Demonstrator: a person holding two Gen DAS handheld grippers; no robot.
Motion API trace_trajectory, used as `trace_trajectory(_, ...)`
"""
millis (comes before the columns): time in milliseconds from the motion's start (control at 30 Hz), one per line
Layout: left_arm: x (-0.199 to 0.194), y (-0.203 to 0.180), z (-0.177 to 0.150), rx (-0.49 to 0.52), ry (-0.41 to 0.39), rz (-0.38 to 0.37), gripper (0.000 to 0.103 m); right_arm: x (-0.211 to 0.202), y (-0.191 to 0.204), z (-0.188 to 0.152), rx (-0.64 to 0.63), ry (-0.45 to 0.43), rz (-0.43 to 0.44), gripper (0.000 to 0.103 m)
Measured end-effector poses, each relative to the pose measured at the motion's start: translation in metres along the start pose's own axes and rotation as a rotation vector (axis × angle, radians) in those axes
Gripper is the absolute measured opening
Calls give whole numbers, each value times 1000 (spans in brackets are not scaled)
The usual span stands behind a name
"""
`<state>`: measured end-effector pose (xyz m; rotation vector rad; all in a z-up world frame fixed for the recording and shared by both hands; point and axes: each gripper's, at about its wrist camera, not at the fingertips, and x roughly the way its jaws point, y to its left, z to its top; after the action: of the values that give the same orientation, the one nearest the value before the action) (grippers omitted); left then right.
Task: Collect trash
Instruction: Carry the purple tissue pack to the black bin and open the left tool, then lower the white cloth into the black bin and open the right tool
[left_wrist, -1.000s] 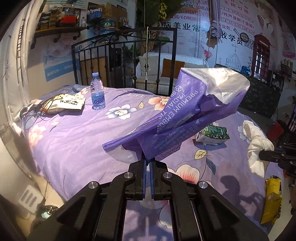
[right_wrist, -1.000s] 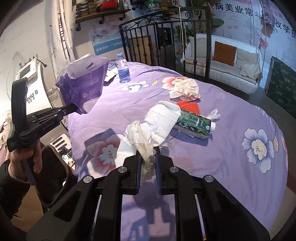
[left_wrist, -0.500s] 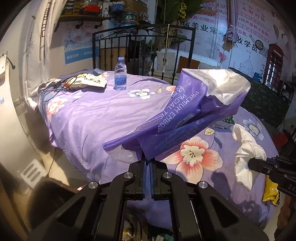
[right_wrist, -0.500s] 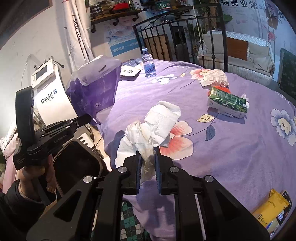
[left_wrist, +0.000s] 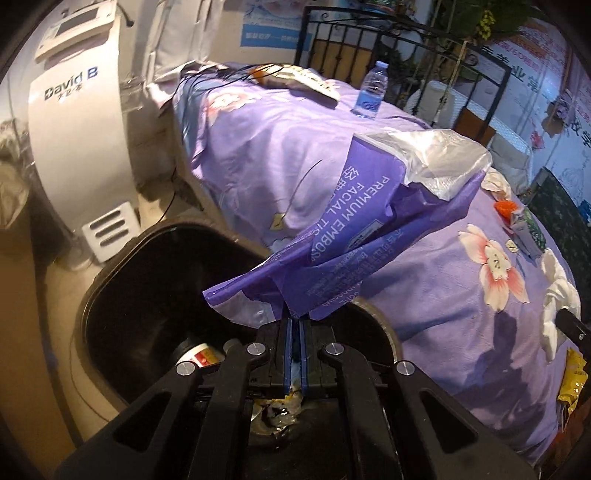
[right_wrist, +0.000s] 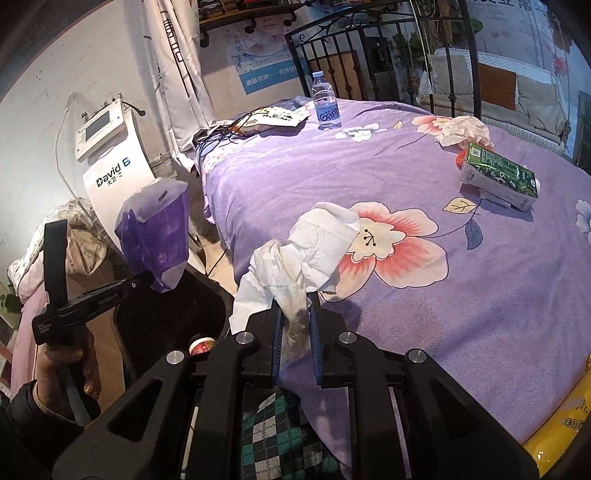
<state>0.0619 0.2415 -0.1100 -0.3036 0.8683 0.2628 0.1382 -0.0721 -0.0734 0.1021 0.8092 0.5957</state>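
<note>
Directly below the left gripper (left_wrist: 294, 325), whose jaws are pinched on a crumpled purple plastic tissue wrapper (left_wrist: 373, 236), gapes the black round trash bin (left_wrist: 122, 295); the wrapper's long axis slants up and away over the bed. Further right, the right gripper (right_wrist: 295, 317) clamps a wad of white tissue paper (right_wrist: 306, 251) above the purple floral bedspread (right_wrist: 424, 302), beside the bin, so the left is nearer.

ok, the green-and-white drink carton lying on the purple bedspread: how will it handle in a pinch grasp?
The green-and-white drink carton looks boxy and stiff, so probably an easy grip. It lies flat on the soft purple bedspread, so it's unlikely to roll. If empty, its walls may crush.
</note>
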Motion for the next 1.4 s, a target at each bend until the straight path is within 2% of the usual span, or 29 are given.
trace_trajectory(167, 16, 17, -14, -42, 64, 52, 3, 6, 2, -2, 8, 15, 11, 14)
trace_trajectory(400, 32, 25, -23, -81, 128, 67, 3, 11, 5, -5, -1, 25, 12, 14)
trace_trajectory(500, 45, 25, -29, -73, 209, 67, 5, 12, 6, -6, 3, 29, 15, 14)
trace_trajectory(533, 47, 26, -31, -85, 224, 61, 11, 13, 5, -6, 1, 30, 15, 14)
trace_trajectory(567, 47, 27, -32, -92, 227, 55, 22, 13, 6, -6, -1, 31, 14, 14)
trace_trajectory(600, 45, 27, -33, -93, 220, 53, 31, 14, 6, -6, -3, 32, 13, 14)
trace_trajectory(633, 42, 26, -33, -91, 206, 60, 51, 14, 6, -7, -3, 33, 14, 14)
trace_trajectory(667, 38, 25, -32, -88, 183, 67, 61, 14, 6, -7, -1, 34, 16, 14)
trace_trajectory(833, 25, 17, -26, -51, 119, 78, 69, 17, 5, -8, -2, 40, 22, 14)
trace_trajectory(1133, 4, 18, -20, -77, 15, 56, 77, 22, 9, -10, -28, 46, 36, 14)
trace_trajectory(1233, 4, 15, -19, -57, 31, 85, 78, 24, 9, -11, -21, 54, 47, 14)
trace_trajectory(1400, 7, 20, -21, -76, 30, 78, 78, 28, 10, -13, -22, 66, 53, 14)
